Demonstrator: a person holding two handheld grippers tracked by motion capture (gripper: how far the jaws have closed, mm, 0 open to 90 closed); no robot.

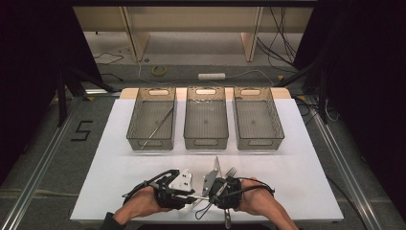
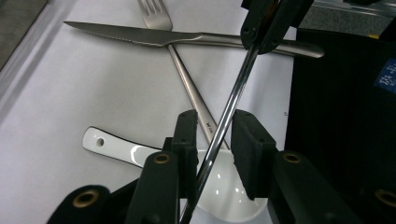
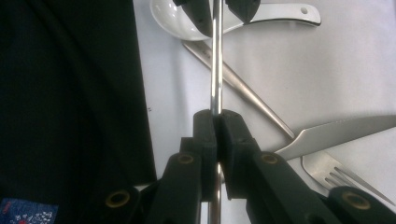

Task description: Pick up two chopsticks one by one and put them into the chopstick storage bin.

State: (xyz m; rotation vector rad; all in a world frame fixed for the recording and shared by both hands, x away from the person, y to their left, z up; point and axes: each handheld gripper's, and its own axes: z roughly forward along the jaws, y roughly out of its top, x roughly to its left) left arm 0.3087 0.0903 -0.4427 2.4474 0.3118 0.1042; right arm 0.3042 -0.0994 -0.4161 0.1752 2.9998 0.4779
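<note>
A thin metal rod (image 2: 232, 100), most likely a chopstick, runs level between the two grippers near the front edge of the white table (image 1: 119, 143). The right gripper (image 3: 217, 122) is clenched on it: in the right gripper view the rod passes straight up through the closed pads and on toward the other gripper. The left gripper (image 2: 215, 135) has the rod between its fingers (image 2: 187, 135), but in the left gripper view the rod slants through the gap with space on either side, so the pads are not pressing on it. In the high view both grippers sit close together, tips facing each other, with the person's hands behind them.

Under the rod lie a white spoon (image 2: 116, 149), a fork (image 2: 187, 84) and a knife (image 2: 140, 35), the knife crossing over the fork's handle. Farther back on the table stand three grey bins (image 1: 206, 142) in a row; the left bin (image 1: 134, 129) holds another thin rod (image 1: 160, 123) lying slantwise.
</note>
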